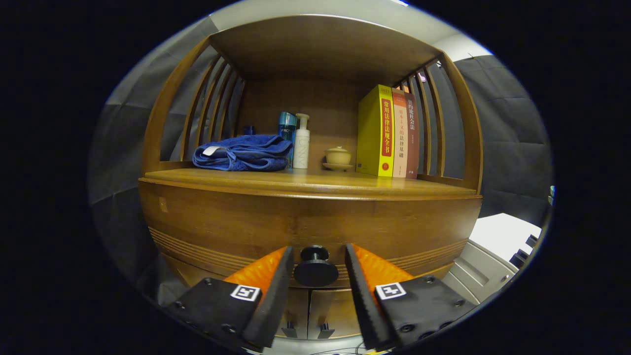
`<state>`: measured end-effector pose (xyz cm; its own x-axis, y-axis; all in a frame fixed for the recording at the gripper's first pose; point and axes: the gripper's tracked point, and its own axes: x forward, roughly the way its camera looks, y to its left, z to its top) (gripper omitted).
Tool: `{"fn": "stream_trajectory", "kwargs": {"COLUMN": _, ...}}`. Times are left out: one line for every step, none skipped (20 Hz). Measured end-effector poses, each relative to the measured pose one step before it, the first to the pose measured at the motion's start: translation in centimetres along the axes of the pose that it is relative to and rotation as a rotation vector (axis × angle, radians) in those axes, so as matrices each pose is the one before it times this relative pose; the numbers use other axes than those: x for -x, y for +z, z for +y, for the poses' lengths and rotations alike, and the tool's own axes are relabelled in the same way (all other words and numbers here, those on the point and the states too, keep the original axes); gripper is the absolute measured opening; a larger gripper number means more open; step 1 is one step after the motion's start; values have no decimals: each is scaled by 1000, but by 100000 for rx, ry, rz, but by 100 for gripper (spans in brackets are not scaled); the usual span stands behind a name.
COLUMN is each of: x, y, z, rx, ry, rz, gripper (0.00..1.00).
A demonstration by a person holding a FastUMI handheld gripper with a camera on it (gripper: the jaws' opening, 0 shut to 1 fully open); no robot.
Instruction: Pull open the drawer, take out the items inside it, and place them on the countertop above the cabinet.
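Gripper view: claw (pixel 315 268) wide, fingers (pixel 268 276) either side of the black knob (pixel 315 268) on the drawer (pixel 305 222), not touching it yet. Drawer looks closed, so items inside are hidden. Counter (pixel 305 180) above holds towel (pixel 241 154), bottles (pixel 300 143), lidded cup (pixel 338 157), books (pixel 389 132). Step: grasping the knob. Next, likely: pinch the knob, pull straight back.

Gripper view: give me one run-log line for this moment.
stage: reaching for knob | claw: open, fingers either side of drawer knob, not pressing | drawer: closed | countertop: towel, bottles, books
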<state>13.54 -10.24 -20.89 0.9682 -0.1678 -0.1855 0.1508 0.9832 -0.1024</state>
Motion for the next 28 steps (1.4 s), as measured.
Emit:
{"fn": "stream_trajectory", "kwargs": {"x": -213, "y": -348, "z": 266, "rx": -1326, "ry": 993, "rz": 1012, "gripper": 68}}
{"fn": "stream_trajectory", "kwargs": {"x": -362, "y": -362, "z": 115, "rx": -1137, "ry": 138, "rz": 1503, "gripper": 64}}
{"fn": "stream_trajectory", "kwargs": {"x": 404, "y": 247, "z": -46, "rx": -882, "ry": 126, "rz": -1127, "gripper": 59}}
{"fn": "stream_trajectory", "kwargs": {"x": -373, "y": -120, "z": -62, "rx": 132, "ry": -150, "rz": 282, "gripper": 55}}
{"fn": "stream_trajectory", "kwargs": {"x": 124, "y": -41, "z": -39, "rx": 393, "ry": -391, "rz": -474, "gripper": 51}}
{"fn": "stream_trajectory", "kwargs": {"x": 54, "y": 27, "z": 64, "rx": 763, "ry": -293, "rz": 309, "gripper": 46}}
{"fn": "stream_trajectory", "kwargs": {"x": -86, "y": -118, "z": 6, "rx": 304, "ry": -254, "rz": 417, "gripper": 46}}
{"fn": "stream_trajectory", "kwargs": {"x": 197, "y": 38, "z": -25, "rx": -542, "ry": -150, "rz": 860, "gripper": 43}}
{"fn": "stream_trajectory", "kwargs": {"x": 270, "y": -62, "z": -57, "rx": -519, "ry": 116, "rz": 1237, "gripper": 43}}
{"fn": "stream_trajectory", "kwargs": {"x": 346, "y": -91, "z": 20, "rx": -431, "ry": 249, "rz": 1252, "gripper": 43}}
{"fn": "stream_trajectory", "kwargs": {"x": 390, "y": -78, "z": -37, "rx": -373, "ry": 329, "rz": 915, "gripper": 43}}
{"fn": "stream_trajectory", "kwargs": {"x": 426, "y": -99, "z": 11, "rx": -365, "ry": 204, "rz": 897, "gripper": 43}}
{"fn": "stream_trajectory", "kwargs": {"x": 422, "y": -75, "z": -14, "rx": -272, "ry": 122, "rz": 632, "gripper": 43}}
{"fn": "stream_trajectory", "kwargs": {"x": 604, "y": -122, "z": -75, "rx": -117, "ry": 203, "rz": 459, "gripper": 43}}
{"fn": "stream_trajectory", "kwargs": {"x": 510, "y": -119, "z": -76, "rx": -211, "ry": 239, "rz": 310, "gripper": 43}}
{"fn": "stream_trajectory", "kwargs": {"x": 586, "y": -106, "z": -5, "rx": -585, "ry": 200, "rz": 430, "gripper": 43}}
{"fn": "stream_trajectory", "kwargs": {"x": 539, "y": -122, "z": -49, "rx": -535, "ry": 205, "rz": 433, "gripper": 43}}
{"fn": "stream_trajectory", "kwargs": {"x": 582, "y": -153, "z": 7, "rx": -396, "ry": 199, "rz": 410, "gripper": 43}}
{"fn": "stream_trajectory", "kwargs": {"x": 510, "y": -94, "z": -24, "rx": -418, "ry": 171, "rz": 127, "gripper": 43}}
{"fn": "stream_trajectory", "kwargs": {"x": 490, "y": -105, "z": -37, "rx": -266, "ry": 3, "rz": 73, "gripper": 43}}
{"fn": "stream_trajectory", "kwargs": {"x": 616, "y": -197, "z": -43, "rx": -67, "ry": 71, "rz": 204, "gripper": 43}}
{"fn": "stream_trajectory", "kwargs": {"x": 748, "y": -111, "z": -106, "rx": -58, "ry": 152, "rz": 72, "gripper": 43}}
{"fn": "stream_trajectory", "kwargs": {"x": 544, "y": -197, "z": 23, "rx": -127, "ry": 151, "rz": 217, "gripper": 43}}
{"fn": "stream_trajectory", "kwargs": {"x": 494, "y": -99, "z": -30, "rx": -327, "ry": 196, "rz": 281, "gripper": 43}}
{"fn": "stream_trajectory", "kwargs": {"x": 471, "y": -127, "z": 5, "rx": -76, "ry": 222, "rz": 133, "gripper": 43}}
{"fn": "stream_trajectory", "kwargs": {"x": 378, "y": -131, "z": -39, "rx": 212, "ry": 168, "rz": 269, "gripper": 43}}
{"fn": "stream_trajectory", "kwargs": {"x": 500, "y": -109, "z": -18, "rx": 52, "ry": 60, "rz": 60, "gripper": 43}}
{"fn": "stream_trajectory", "kwargs": {"x": 423, "y": -111, "z": -5, "rx": 122, "ry": 42, "rz": 19, "gripper": 43}}
